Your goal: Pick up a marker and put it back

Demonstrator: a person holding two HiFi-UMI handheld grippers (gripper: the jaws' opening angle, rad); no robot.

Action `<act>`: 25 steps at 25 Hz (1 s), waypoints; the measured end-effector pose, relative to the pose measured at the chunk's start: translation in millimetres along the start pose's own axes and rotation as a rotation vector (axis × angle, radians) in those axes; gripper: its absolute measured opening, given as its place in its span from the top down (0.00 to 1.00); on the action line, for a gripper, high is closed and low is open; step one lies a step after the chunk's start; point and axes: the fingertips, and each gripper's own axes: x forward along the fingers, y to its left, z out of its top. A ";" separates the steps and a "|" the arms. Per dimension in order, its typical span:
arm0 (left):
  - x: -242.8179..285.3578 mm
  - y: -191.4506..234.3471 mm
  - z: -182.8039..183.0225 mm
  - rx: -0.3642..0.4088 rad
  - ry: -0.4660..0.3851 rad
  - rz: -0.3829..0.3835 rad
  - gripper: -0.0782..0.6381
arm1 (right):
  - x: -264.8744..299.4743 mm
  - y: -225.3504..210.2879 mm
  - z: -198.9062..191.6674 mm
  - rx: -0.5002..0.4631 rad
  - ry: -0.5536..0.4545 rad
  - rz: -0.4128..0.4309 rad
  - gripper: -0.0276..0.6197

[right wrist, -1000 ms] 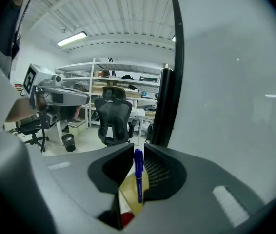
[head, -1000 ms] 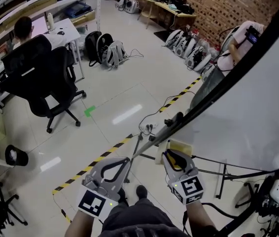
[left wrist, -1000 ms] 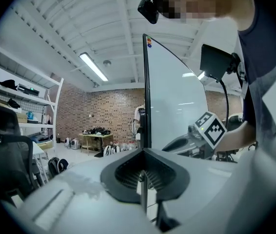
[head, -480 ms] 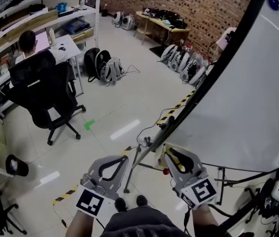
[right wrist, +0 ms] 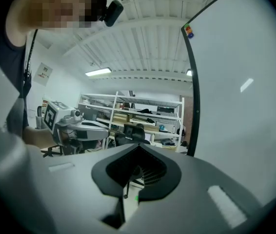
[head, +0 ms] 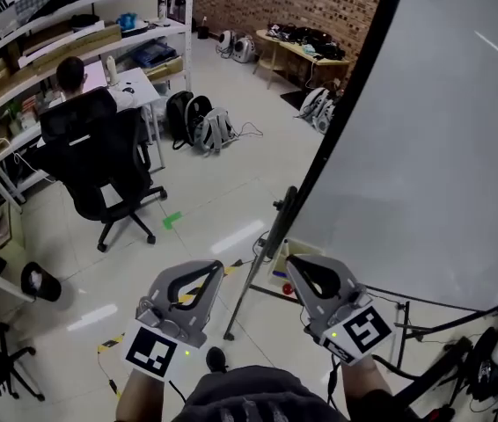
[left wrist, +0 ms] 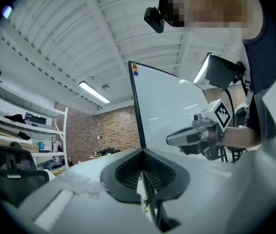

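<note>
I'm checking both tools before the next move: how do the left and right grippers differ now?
The right gripper is close beside the whiteboard's lower corner; the left gripper is farther from it, over the floor. The right gripper's jaws have just been closing, with nothing between them; the left gripper's jaws stand together. The left cube and right cube bear different square patterns. Shared: both are shut, empty and pointing the same way.
</note>
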 end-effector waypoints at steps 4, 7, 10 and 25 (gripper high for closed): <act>-2.5 -32.6 10.3 0.020 0.014 0.057 0.89 | -25.6 6.3 -4.2 0.008 -0.029 0.081 0.96; 1.2 -66.6 14.7 -0.005 0.019 0.105 0.89 | -52.7 8.4 -9.6 0.008 -0.051 0.148 0.96; 0.4 -103.9 19.8 -0.011 0.031 0.161 0.89 | -85.3 15.1 -10.0 -0.011 -0.076 0.219 0.96; -39.4 -219.8 47.6 0.042 0.130 0.342 0.89 | -176.9 44.0 -15.6 0.025 -0.099 0.420 0.96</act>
